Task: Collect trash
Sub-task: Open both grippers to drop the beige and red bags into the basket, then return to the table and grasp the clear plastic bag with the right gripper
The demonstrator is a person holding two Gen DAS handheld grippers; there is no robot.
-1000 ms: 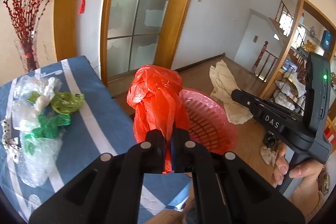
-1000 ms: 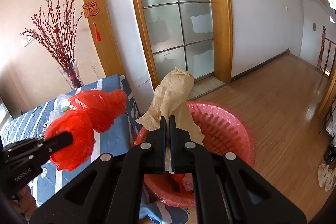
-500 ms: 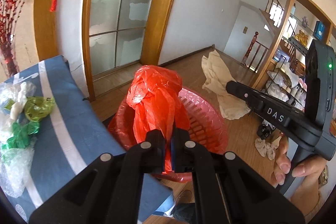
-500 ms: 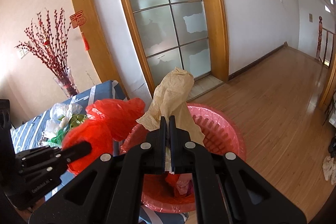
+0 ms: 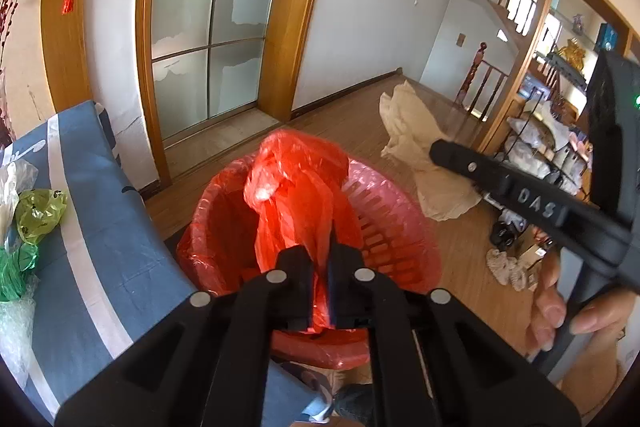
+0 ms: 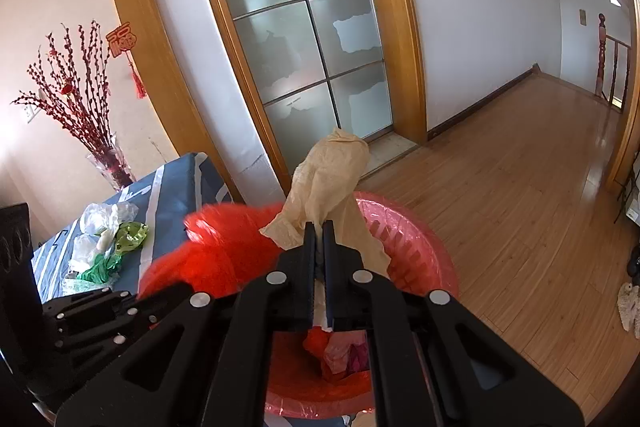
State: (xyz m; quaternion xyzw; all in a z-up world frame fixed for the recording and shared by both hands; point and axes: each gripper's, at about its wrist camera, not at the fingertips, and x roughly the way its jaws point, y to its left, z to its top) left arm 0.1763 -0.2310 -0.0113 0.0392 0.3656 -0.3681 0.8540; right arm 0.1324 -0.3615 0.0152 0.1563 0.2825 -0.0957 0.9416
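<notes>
My left gripper (image 5: pixel 320 259) is shut on a crumpled red plastic bag (image 5: pixel 296 195) and holds it over the pink trash basket (image 5: pixel 396 239), which is lined with a red bag. My right gripper (image 6: pixel 319 239) is shut on a beige plastic bag (image 6: pixel 332 183) and holds it above the same basket (image 6: pixel 416 247). The red bag (image 6: pixel 224 255) shows blurred at the left of the right wrist view. The beige bag (image 5: pixel 416 155) and the right gripper (image 5: pixel 436 151) show at the right of the left wrist view. Trash lies in the basket's bottom.
A table with a blue striped cloth (image 5: pixel 92 211) stands left of the basket, with green and clear plastic bags (image 5: pixel 36 211) on it. A vase of red branches (image 6: pixel 80 99) stands at its far end. Glass doors (image 6: pixel 304 39) are behind. Wooden floor (image 6: pixel 520 187) lies to the right.
My left gripper has carried the red bag from over the table's edge to over the basket. The right gripper keeps the beige bag above the basket, now closer to the rim.
</notes>
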